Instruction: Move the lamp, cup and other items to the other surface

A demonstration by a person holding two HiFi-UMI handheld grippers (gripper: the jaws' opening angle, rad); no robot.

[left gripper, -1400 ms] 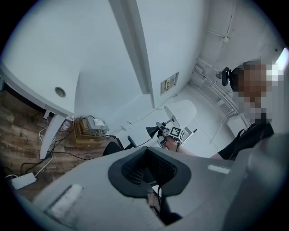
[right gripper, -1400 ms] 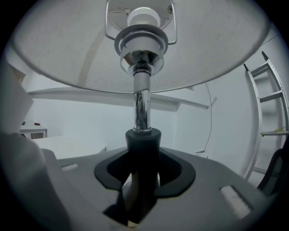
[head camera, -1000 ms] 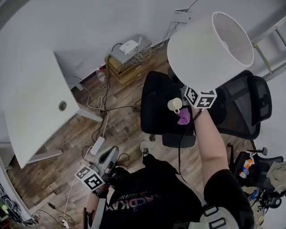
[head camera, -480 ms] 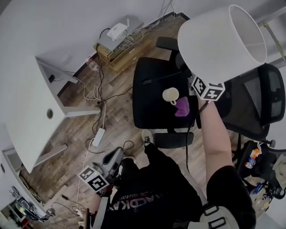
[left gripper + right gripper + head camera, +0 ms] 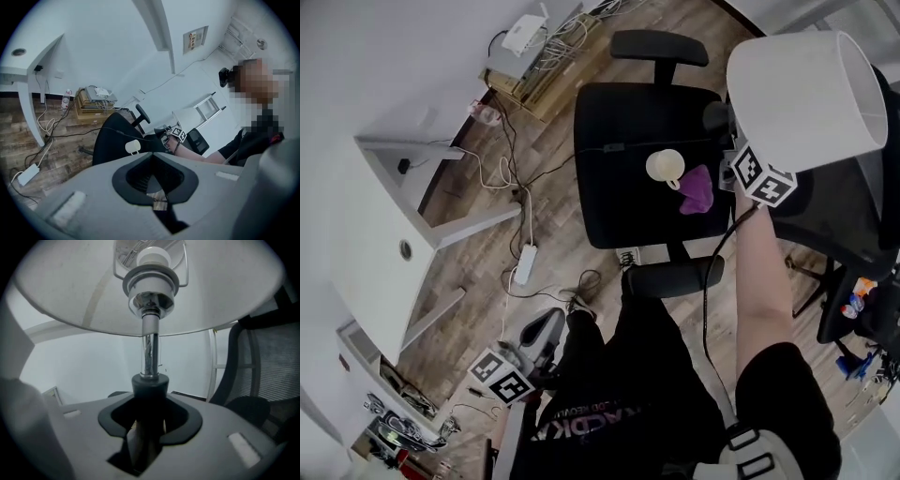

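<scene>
Person's wearing a black short-sleeved tee (image 5: 675,412) with pale lettering. The left gripper (image 5: 153,187) and right gripper (image 5: 145,437) are grey shells, black-rimmed mouth round the fingers, black-and-white marker cubes (image 5: 502,375) behind them, black cable (image 5: 709,281) off the right one

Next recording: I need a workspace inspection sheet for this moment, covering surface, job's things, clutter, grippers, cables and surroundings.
Surface: white desk bare where it shows; black chair seat holds two items.
Job's things: lamp held in the air at right; cup and purple item side by side on the seat.
Clutter: small colourful items at far right.
Grippers: right gripper shut on the lamp's stem; left gripper low, fingers together, nothing between.
Cables: power strip and loose cables on the floor; black cable along the right arm.
Surroundings: wood floor, mesh chair, router by the wall.
</scene>
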